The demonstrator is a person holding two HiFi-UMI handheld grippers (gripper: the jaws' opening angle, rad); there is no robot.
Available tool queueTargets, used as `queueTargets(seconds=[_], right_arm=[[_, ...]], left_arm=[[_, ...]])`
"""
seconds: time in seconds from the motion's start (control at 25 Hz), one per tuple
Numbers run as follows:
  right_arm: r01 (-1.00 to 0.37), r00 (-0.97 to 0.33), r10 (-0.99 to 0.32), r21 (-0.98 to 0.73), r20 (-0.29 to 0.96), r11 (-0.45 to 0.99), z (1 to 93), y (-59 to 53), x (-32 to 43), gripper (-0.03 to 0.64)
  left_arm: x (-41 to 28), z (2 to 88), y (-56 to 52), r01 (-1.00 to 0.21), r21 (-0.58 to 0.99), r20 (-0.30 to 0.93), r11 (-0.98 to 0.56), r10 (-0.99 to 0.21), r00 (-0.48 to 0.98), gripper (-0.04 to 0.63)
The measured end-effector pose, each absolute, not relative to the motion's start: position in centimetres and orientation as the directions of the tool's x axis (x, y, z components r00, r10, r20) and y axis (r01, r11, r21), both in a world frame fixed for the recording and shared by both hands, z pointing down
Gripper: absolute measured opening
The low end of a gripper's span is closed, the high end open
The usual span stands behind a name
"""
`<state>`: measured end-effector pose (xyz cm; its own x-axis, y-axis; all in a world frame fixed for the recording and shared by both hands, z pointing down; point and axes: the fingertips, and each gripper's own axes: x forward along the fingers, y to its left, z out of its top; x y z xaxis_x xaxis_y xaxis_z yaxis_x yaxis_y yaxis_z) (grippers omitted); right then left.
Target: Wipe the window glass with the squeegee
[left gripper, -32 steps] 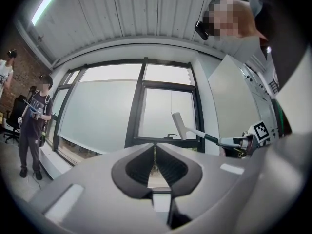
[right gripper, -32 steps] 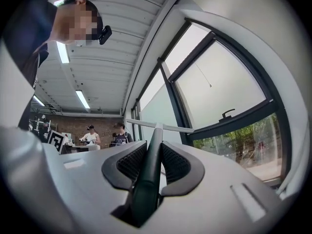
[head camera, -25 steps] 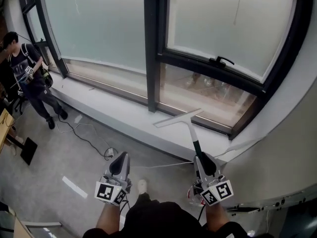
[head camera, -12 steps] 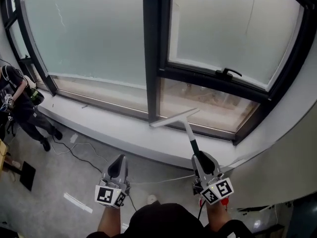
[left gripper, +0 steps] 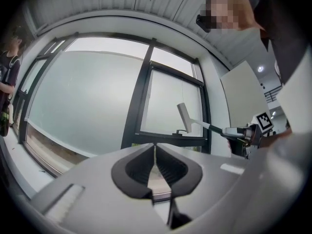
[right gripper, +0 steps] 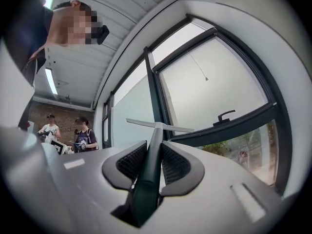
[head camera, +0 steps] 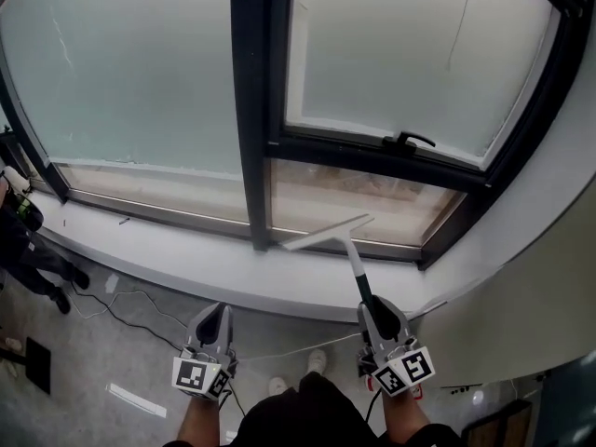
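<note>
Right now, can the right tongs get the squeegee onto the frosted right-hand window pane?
Probably yes: the right tongs are shut on the white-bladed, dark-handled squeegee, and nothing stands between it and that frosted pane.

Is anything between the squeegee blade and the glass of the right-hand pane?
Nothing visible. The right gripper holds the squeegee with open air ahead to the window glass. Only the window handle juts from the frame, up and right of the blade.

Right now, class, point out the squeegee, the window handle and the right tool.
squeegee point(head camera: 328, 232), head view, middle of its blade.
window handle point(head camera: 408, 140), head view, on the black lever.
right tool point(right gripper: 154, 144), right gripper view, midway between its fingertips, shut on the squeegee's shaft.
</note>
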<state>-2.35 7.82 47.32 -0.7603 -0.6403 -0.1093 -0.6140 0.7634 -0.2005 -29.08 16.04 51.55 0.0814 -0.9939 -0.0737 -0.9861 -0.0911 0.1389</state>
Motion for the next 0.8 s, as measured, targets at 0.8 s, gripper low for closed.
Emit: queueTargets(seconds=[0.8], right_arm=[[-0.581, -0.781, -0.584, -0.085, -0.221, 0.809, 45.3, -11.0, -7.0, 0.098]], left_arm=[[-32.2, 46.1, 0.2, -1.000, 0.020, -0.139, 0.024, -0.990, -0.026, -0.002]])
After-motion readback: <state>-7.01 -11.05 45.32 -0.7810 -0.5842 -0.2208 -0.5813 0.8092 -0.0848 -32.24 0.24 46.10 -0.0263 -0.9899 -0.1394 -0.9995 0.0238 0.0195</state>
